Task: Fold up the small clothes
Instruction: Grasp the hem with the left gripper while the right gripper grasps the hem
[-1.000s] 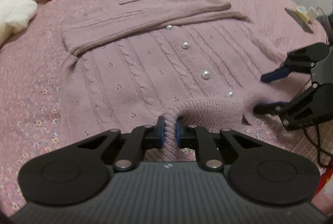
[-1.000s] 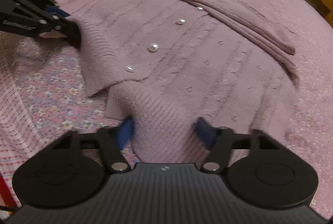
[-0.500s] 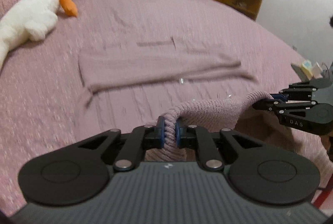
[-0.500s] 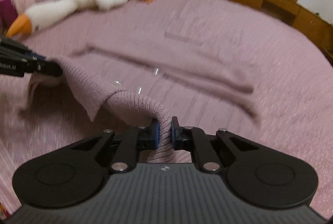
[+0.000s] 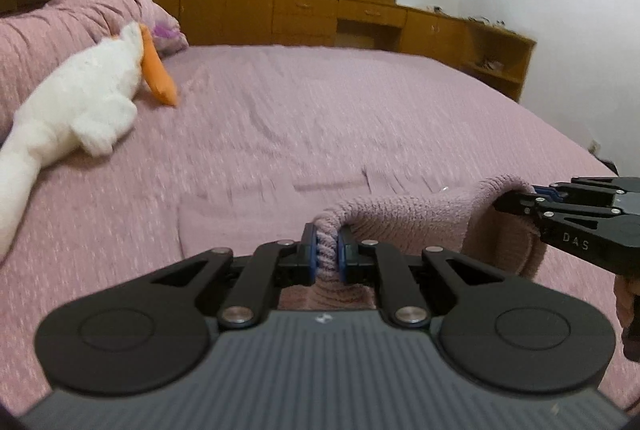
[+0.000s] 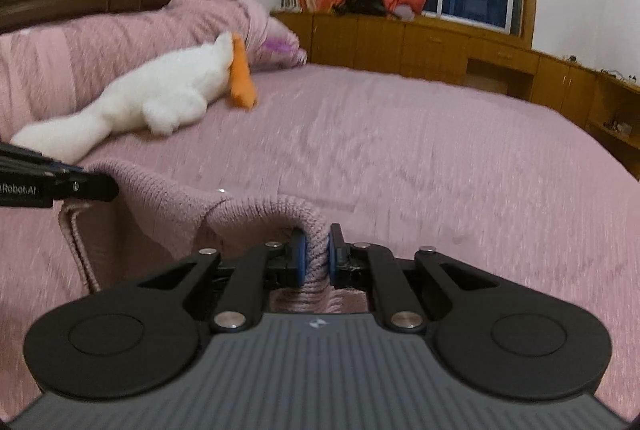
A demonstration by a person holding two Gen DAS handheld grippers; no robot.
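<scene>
A small pink knit cardigan (image 5: pixel 420 218) lies on the pink bed, its ribbed hem raised off the cover. My left gripper (image 5: pixel 327 250) is shut on the hem near one corner. My right gripper (image 6: pixel 317 257) is shut on the same hem (image 6: pixel 256 214) further along. The lifted edge sags between the two grippers. In the left wrist view the right gripper (image 5: pixel 532 196) shows at the right, pinching the knit. In the right wrist view the left gripper (image 6: pixel 96 186) enters from the left edge. The rest of the cardigan (image 5: pixel 248 198) lies flat, blurred and partly hidden behind the raised hem.
A white plush goose (image 5: pixel 80 102) with an orange beak (image 6: pixel 242 78) lies at the back left near the pink pillows (image 6: pixel 120 34). Wooden cabinets (image 5: pixel 360 14) run along the far wall under a curtained window. The bedspread (image 6: pixel 440 150) stretches wide beyond the cardigan.
My right gripper closed on the cardigan's hem. Both grippers then rose and tilted up, lifting the hem off the bed; the views now show the room rather than the garment's front.
</scene>
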